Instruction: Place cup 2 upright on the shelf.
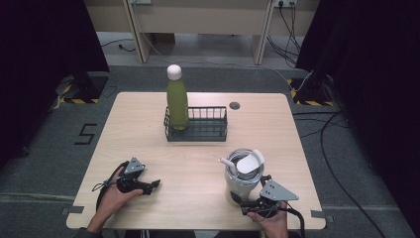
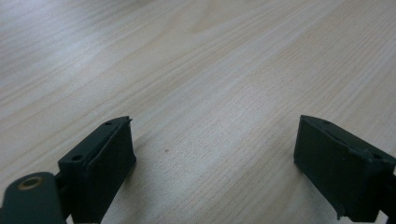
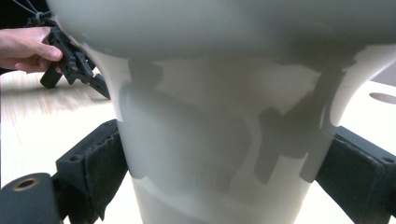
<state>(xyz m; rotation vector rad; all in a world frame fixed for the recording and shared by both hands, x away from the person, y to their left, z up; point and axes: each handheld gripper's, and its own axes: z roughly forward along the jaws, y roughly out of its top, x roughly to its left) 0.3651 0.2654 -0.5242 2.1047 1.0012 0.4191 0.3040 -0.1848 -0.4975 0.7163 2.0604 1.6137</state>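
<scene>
A white tumbler (image 1: 241, 178) with a lid, a straw and a side handle stands at the front right of the table. My right gripper (image 1: 251, 205) lies low against its base from the front. In the right gripper view the tumbler (image 3: 210, 116) is very close; the right gripper (image 3: 224, 158) is open, its jaws flanking the lower body and handle. My left gripper (image 1: 154, 184) rests on the wood at the front left. It is open (image 2: 215, 128), with only bare table between its jaws. A hand holds that left gripper (image 3: 74, 63) beyond the tumbler.
A green bottle (image 1: 177, 101) with a white cap stands upright in the left end of a black wire basket (image 1: 218, 135) at the table's middle back. A round cable hole (image 1: 235, 105) lies behind the basket. The wooden table (image 1: 198, 168) has bare wood between the grippers.
</scene>
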